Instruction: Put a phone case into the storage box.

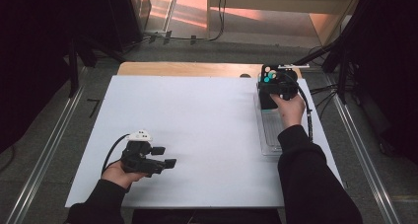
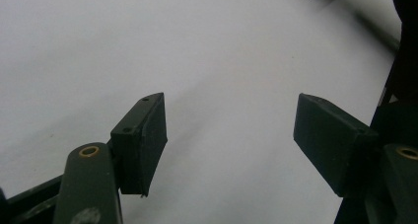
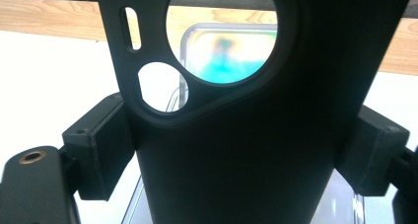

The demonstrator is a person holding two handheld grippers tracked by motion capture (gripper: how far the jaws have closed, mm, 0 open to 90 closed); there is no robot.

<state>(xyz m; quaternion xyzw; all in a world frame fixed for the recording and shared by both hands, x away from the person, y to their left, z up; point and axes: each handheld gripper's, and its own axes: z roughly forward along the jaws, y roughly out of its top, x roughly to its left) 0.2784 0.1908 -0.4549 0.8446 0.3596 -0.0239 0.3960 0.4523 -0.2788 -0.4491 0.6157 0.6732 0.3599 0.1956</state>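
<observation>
In the right gripper view, the black phone case (image 3: 236,150) is cut off at the top and bottom edges, so its full outline cannot be told. It covers most of the clear tray (image 3: 183,46) behind it, and the teal shape seen through its round cutout is too blurred to identify. In the high view, the right hand-held gripper (image 1: 274,82) near the worktop's (image 1: 197,115) far right corner hides the case's upper part. In the left gripper view, the object at the top right corner is blurred and cut off.
</observation>
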